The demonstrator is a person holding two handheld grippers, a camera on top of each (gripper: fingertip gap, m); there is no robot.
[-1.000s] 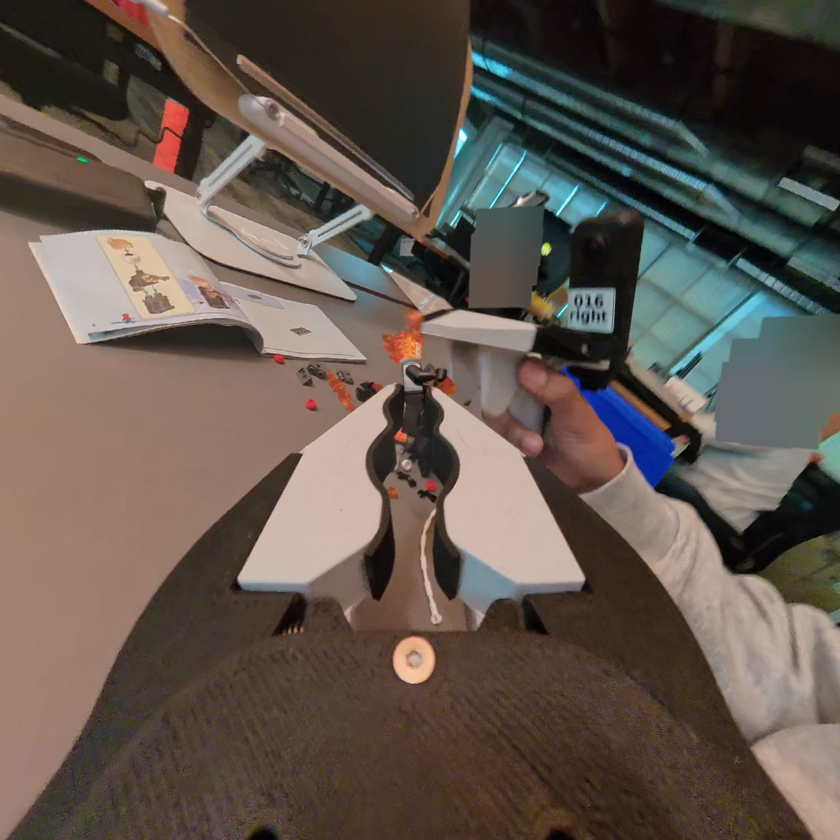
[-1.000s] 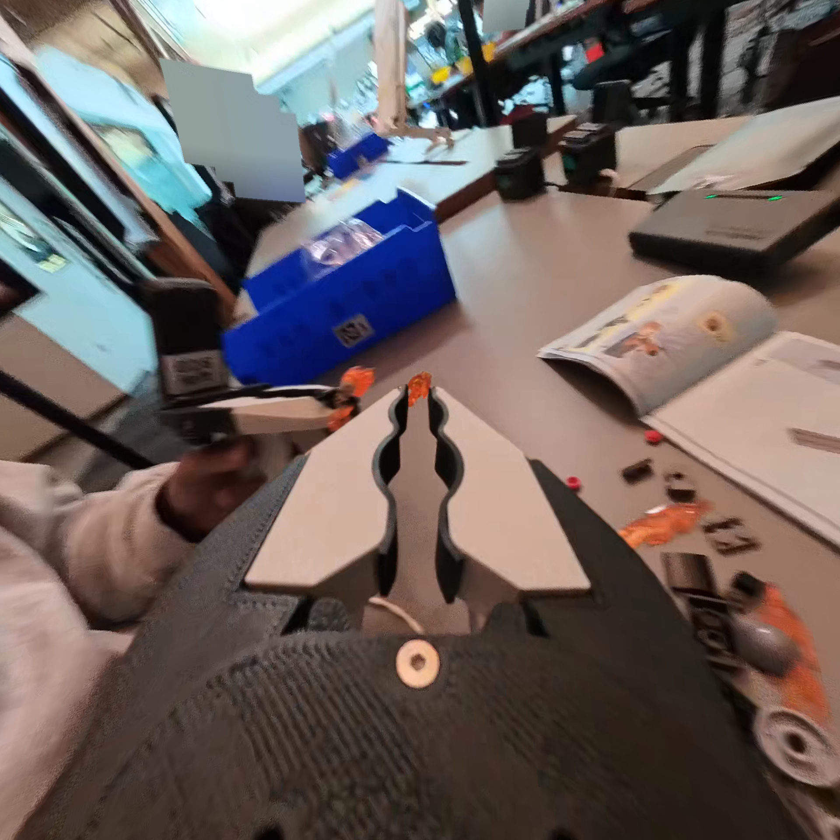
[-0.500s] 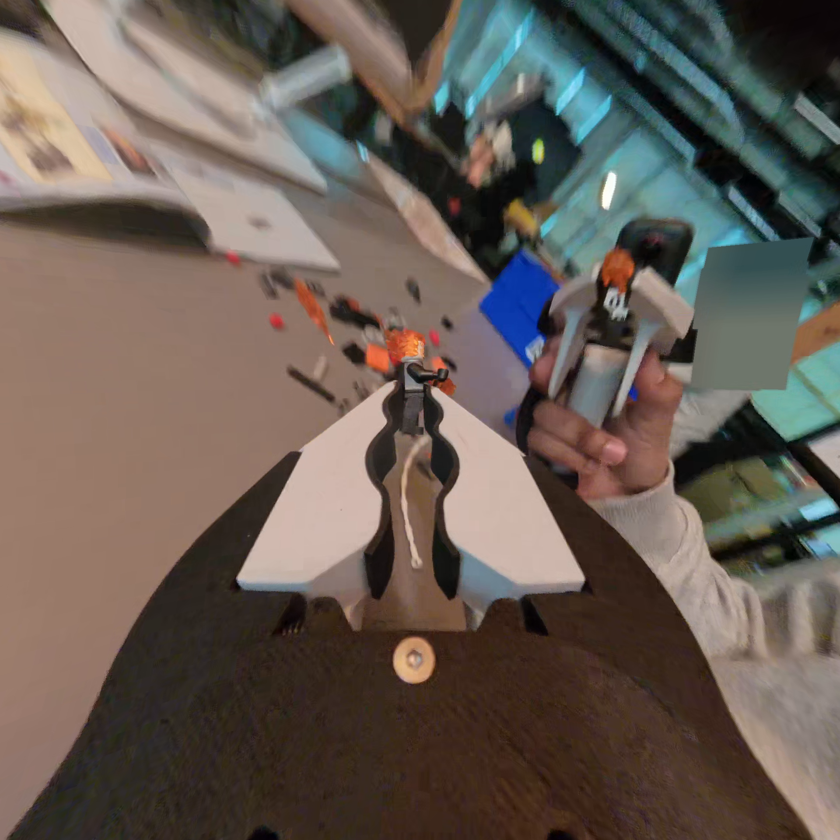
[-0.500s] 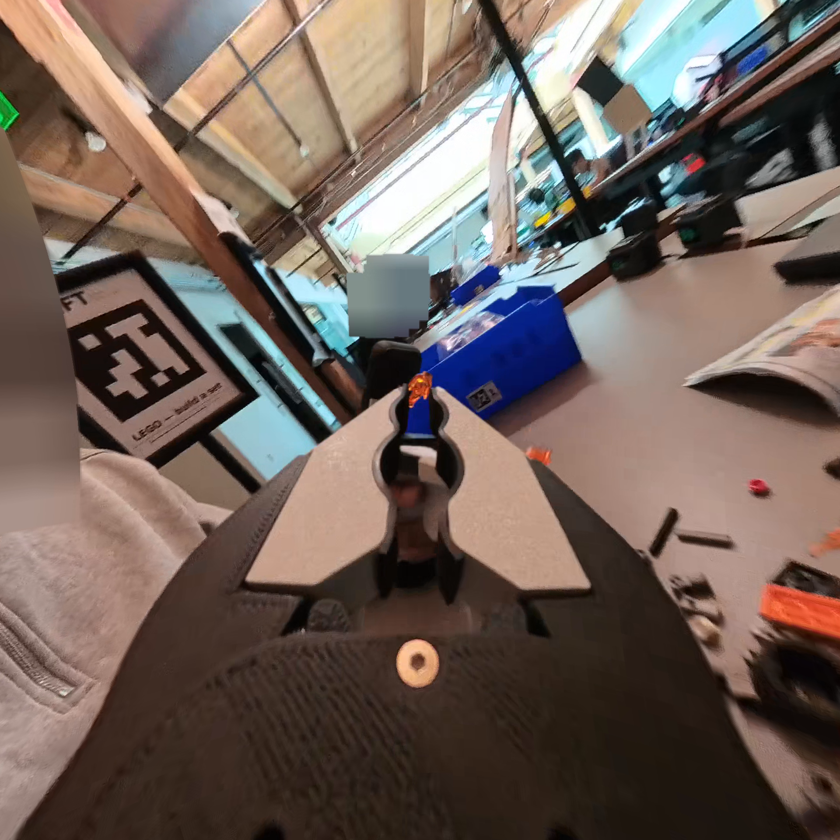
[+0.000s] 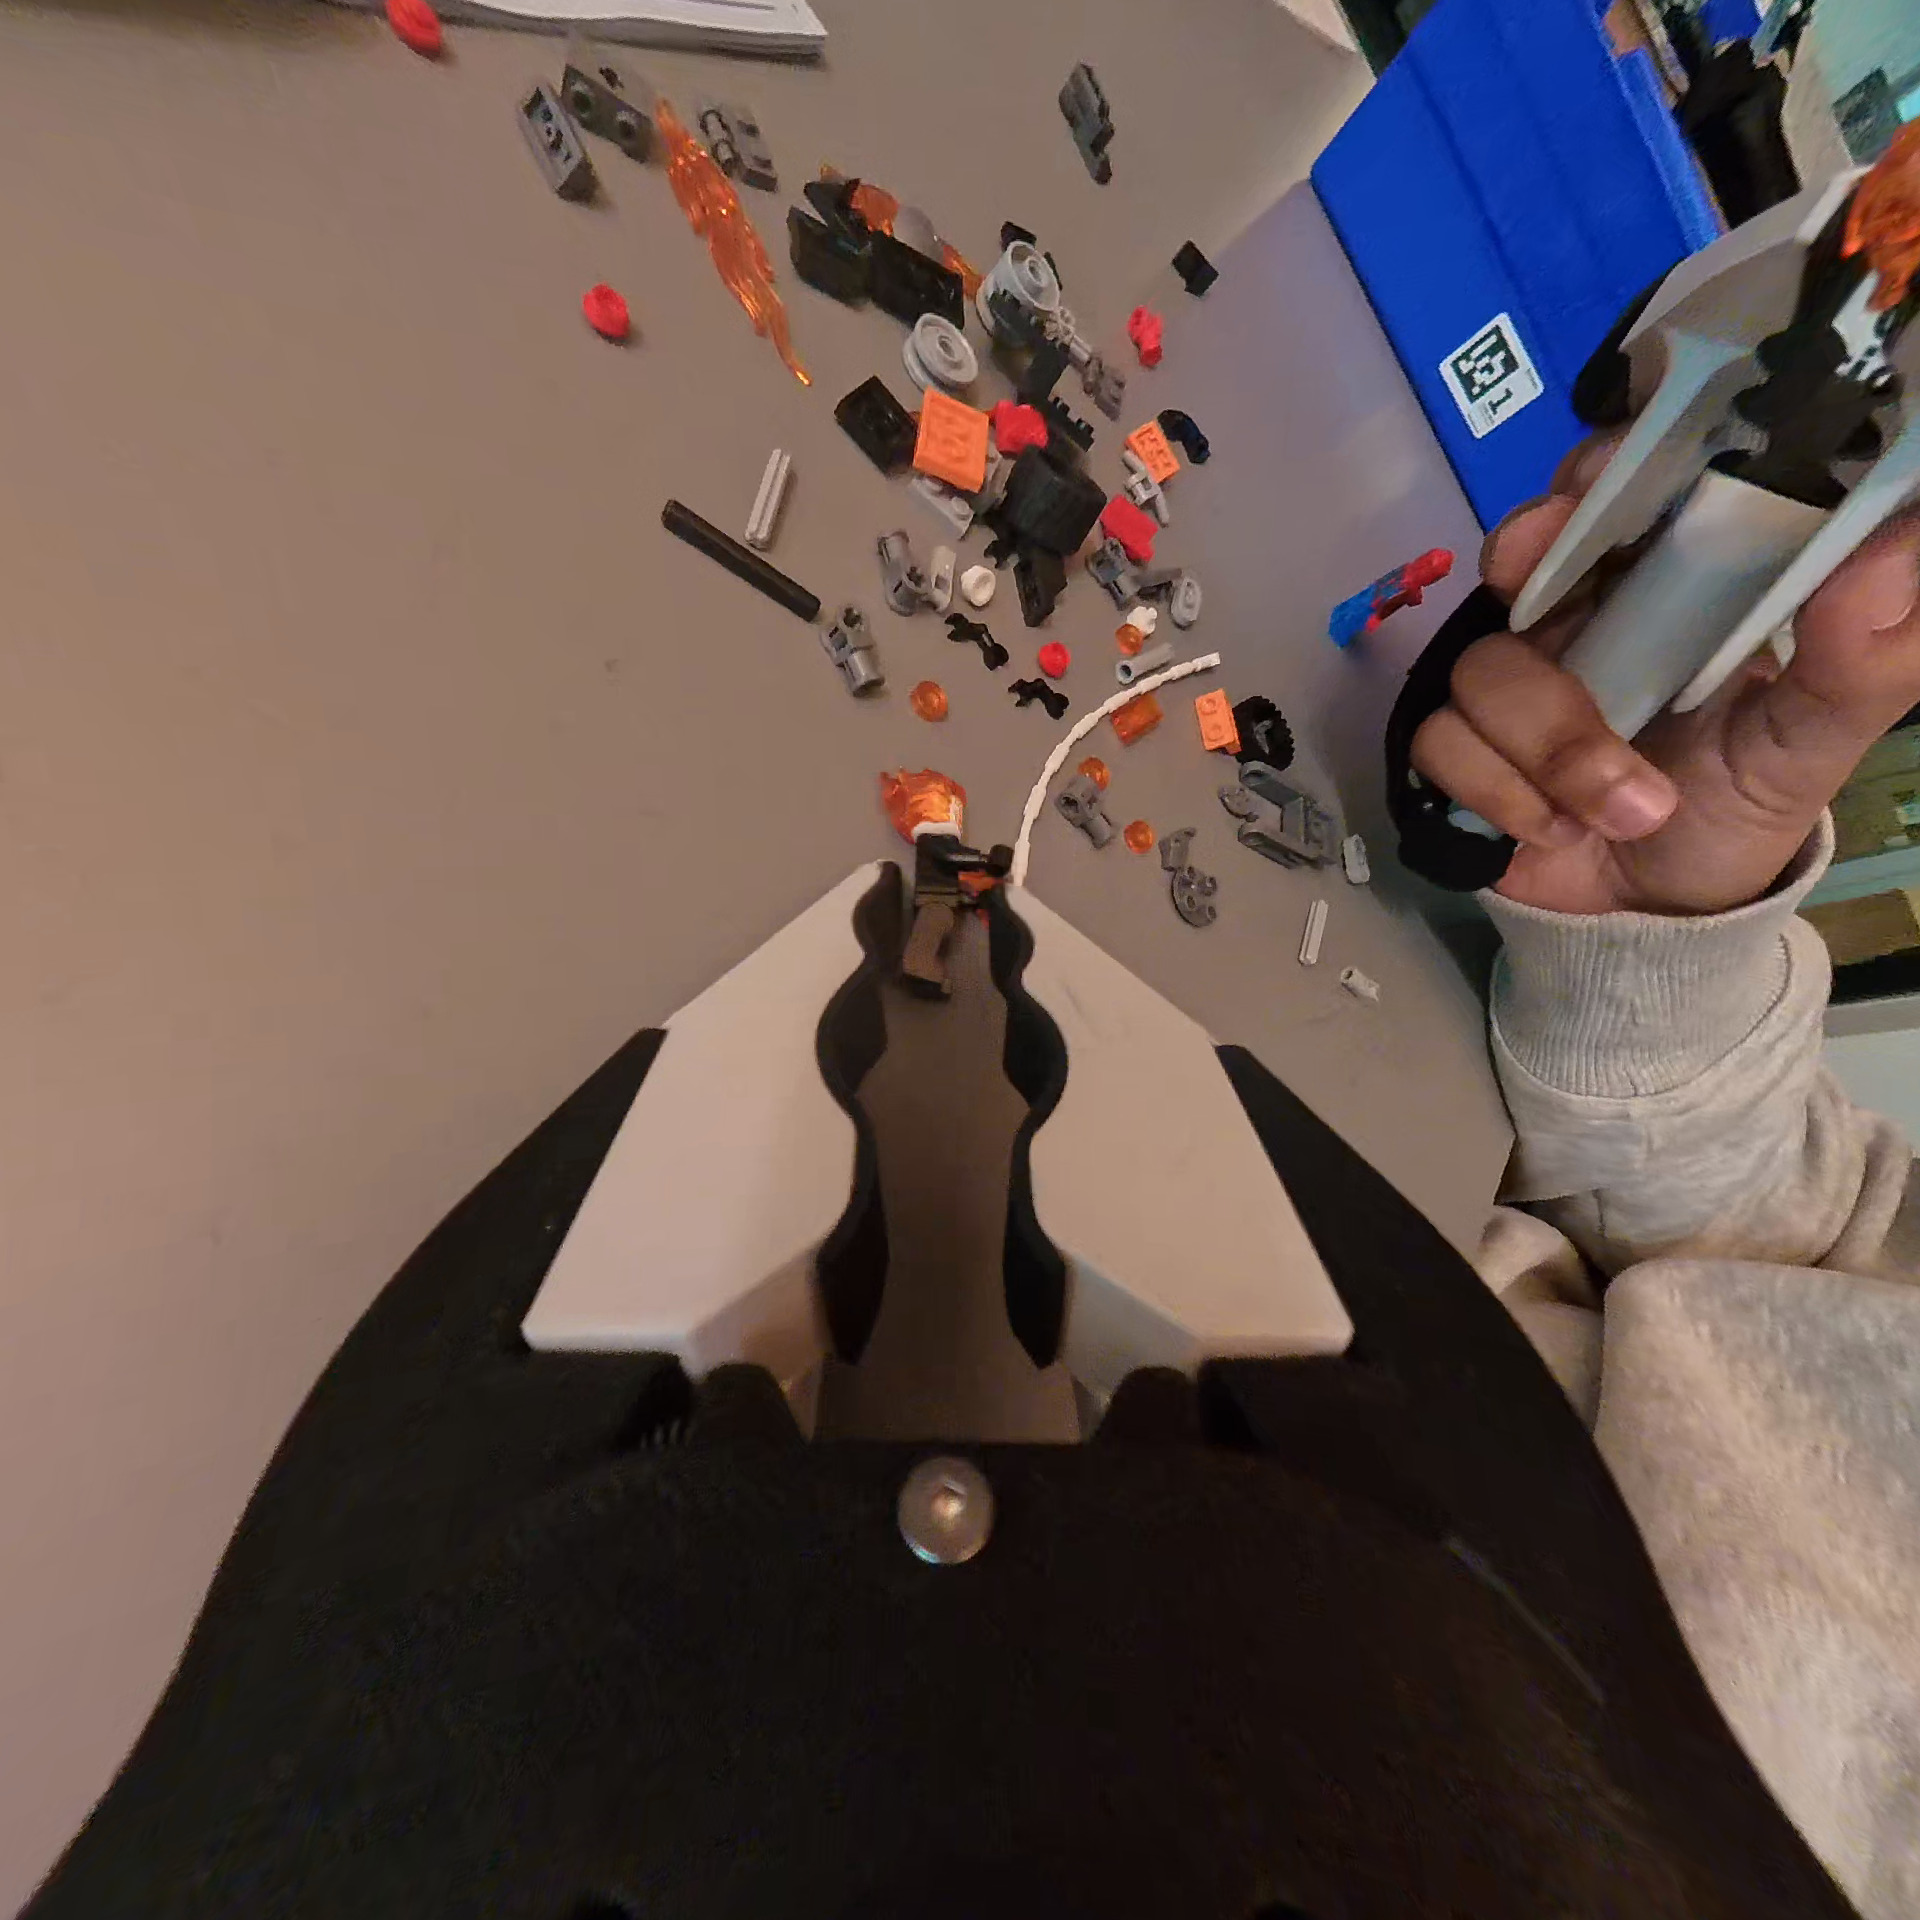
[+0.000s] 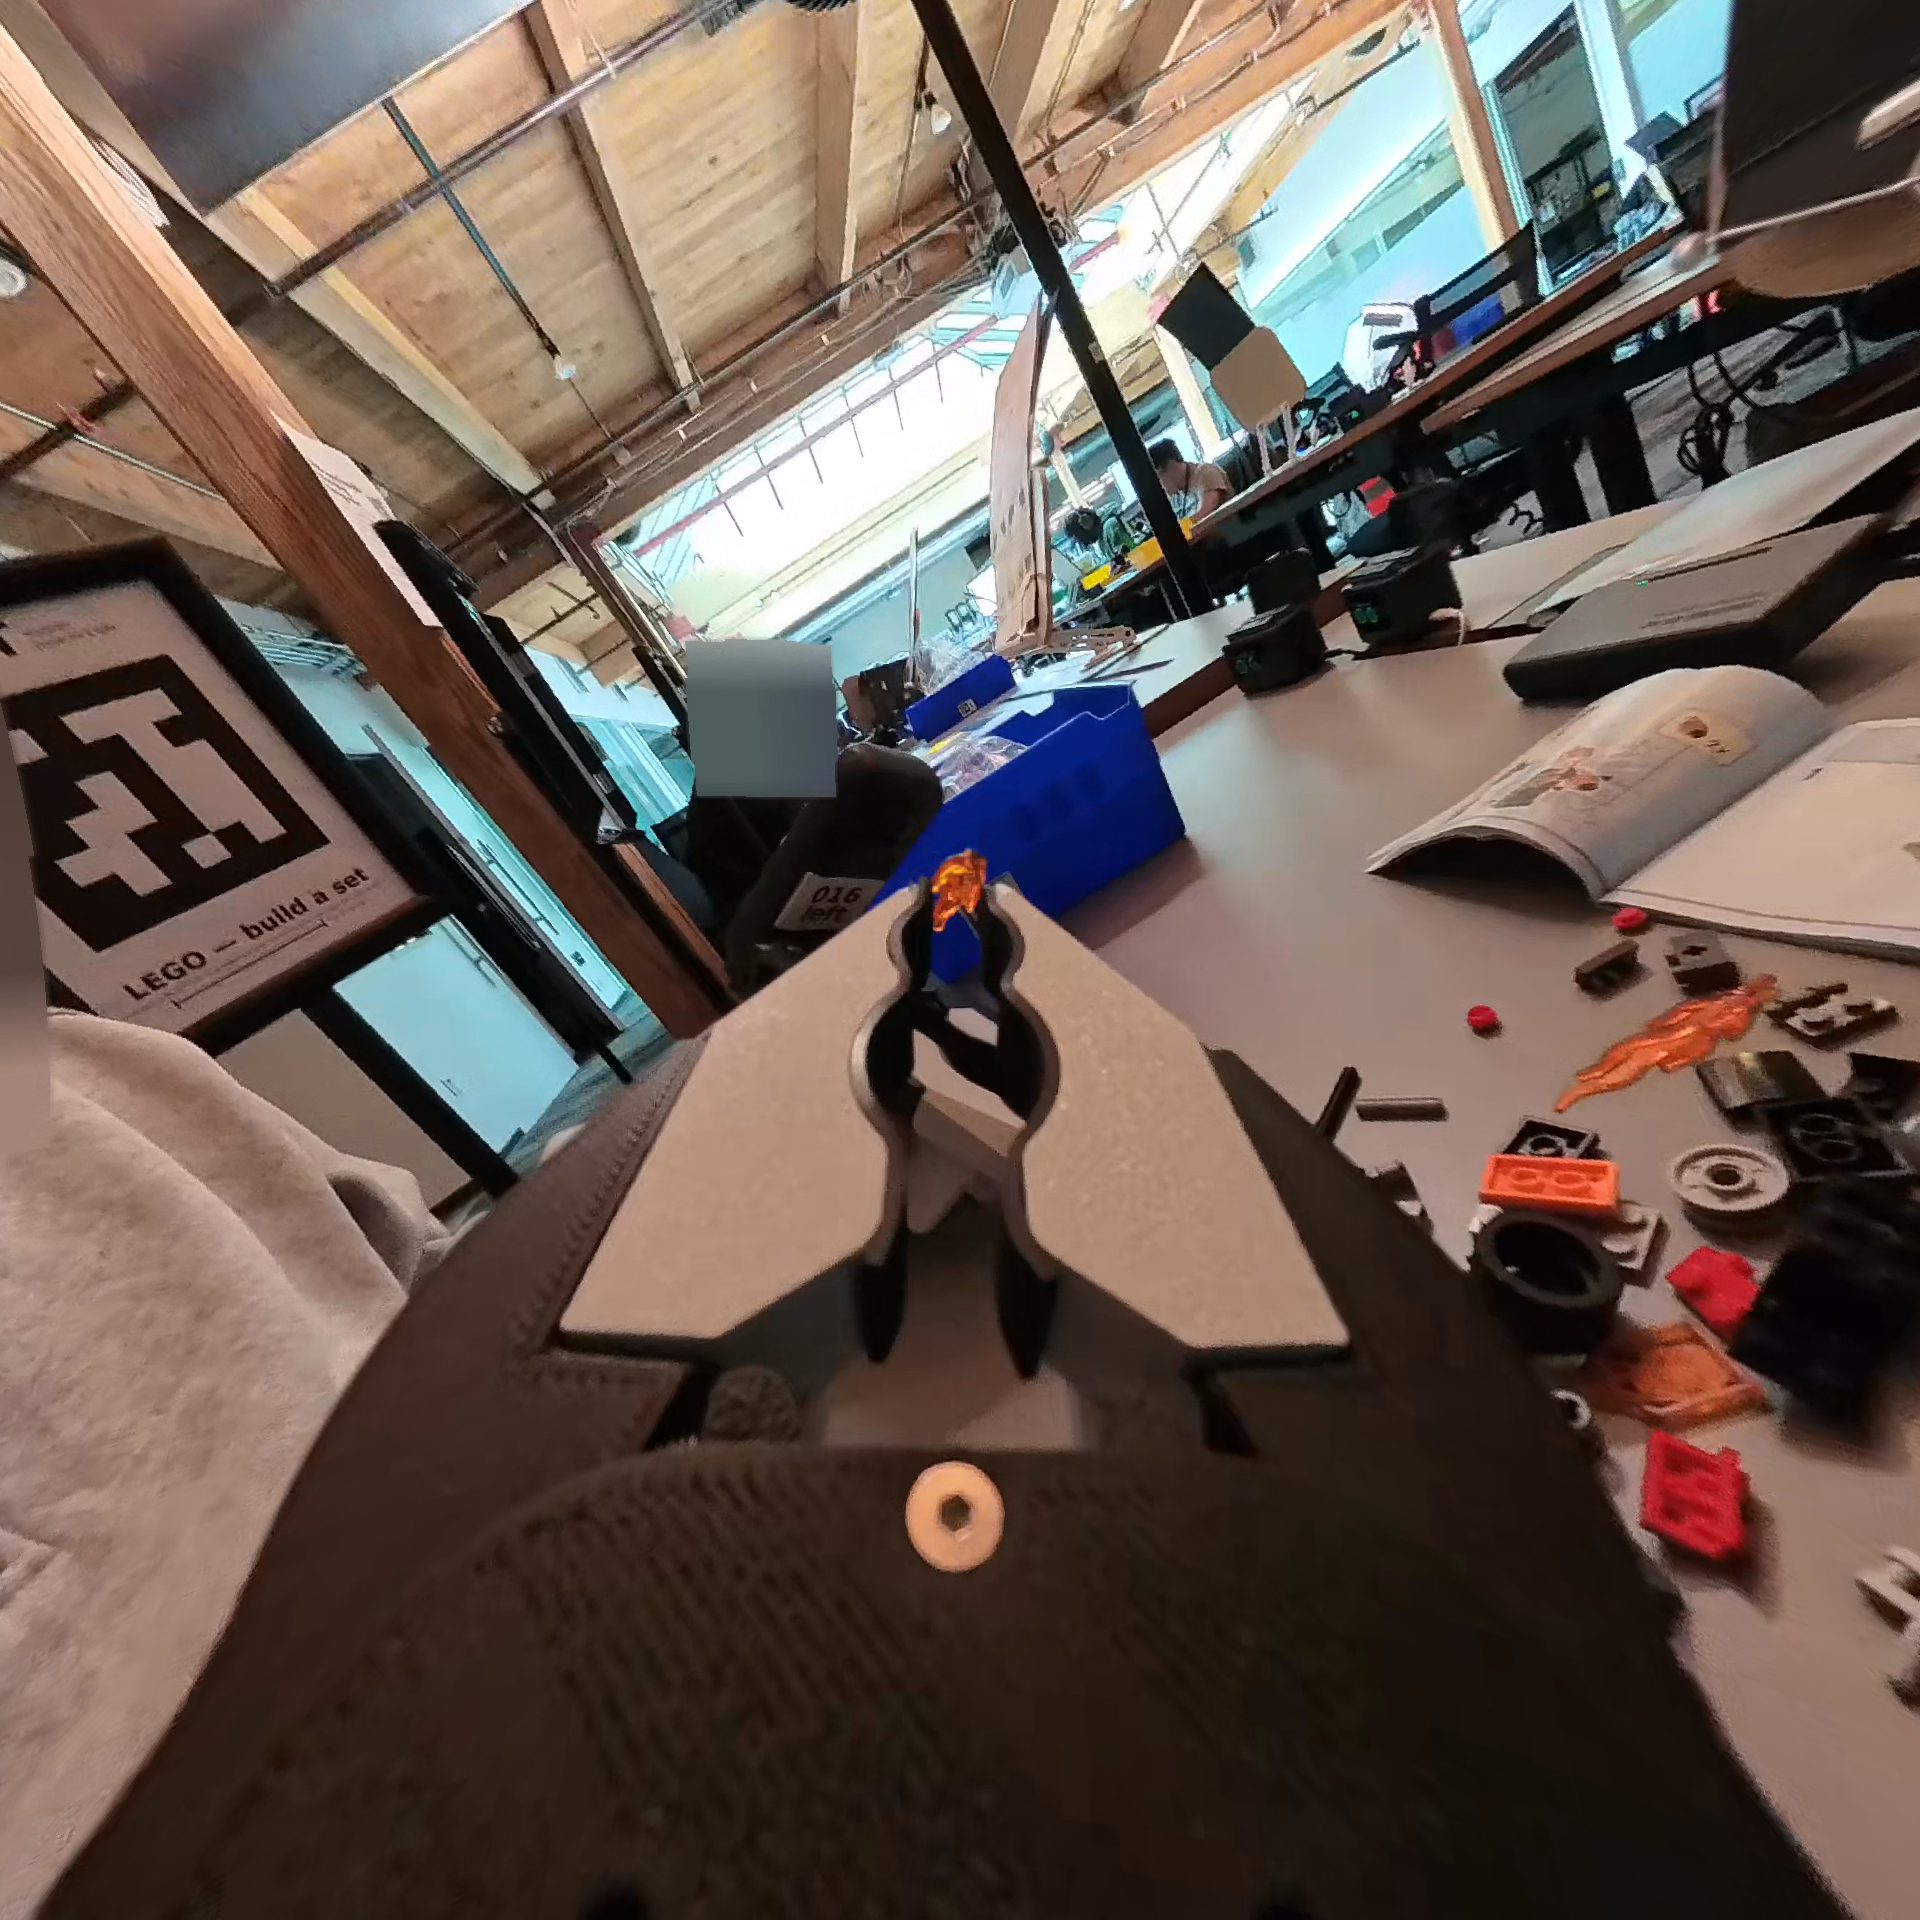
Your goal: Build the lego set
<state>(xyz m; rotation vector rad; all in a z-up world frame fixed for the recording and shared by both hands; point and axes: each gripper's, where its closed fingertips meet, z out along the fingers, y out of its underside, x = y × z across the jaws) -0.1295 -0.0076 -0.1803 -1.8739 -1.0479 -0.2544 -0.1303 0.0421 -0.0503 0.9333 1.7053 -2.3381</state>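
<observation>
A blue bin (image 6: 1049, 821) stands on the grey table (image 6: 1351, 790) near a dark flat box (image 6: 1694, 623).

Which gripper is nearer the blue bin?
Right. The right gripper is raised just in front of the blue bin; the left gripper sits farther back, beyond the loose pieces.

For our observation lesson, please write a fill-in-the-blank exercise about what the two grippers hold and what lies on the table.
1. The left gripper grips a minifigure with a flame-shaped ____ headpiece.
2. The right gripper pinches a small ____ flame piece.
3. The bin beside the loose parts is ____.
4. The booklet lies ____ on the table.

Missing words: orange; orange; blue; open
</observation>
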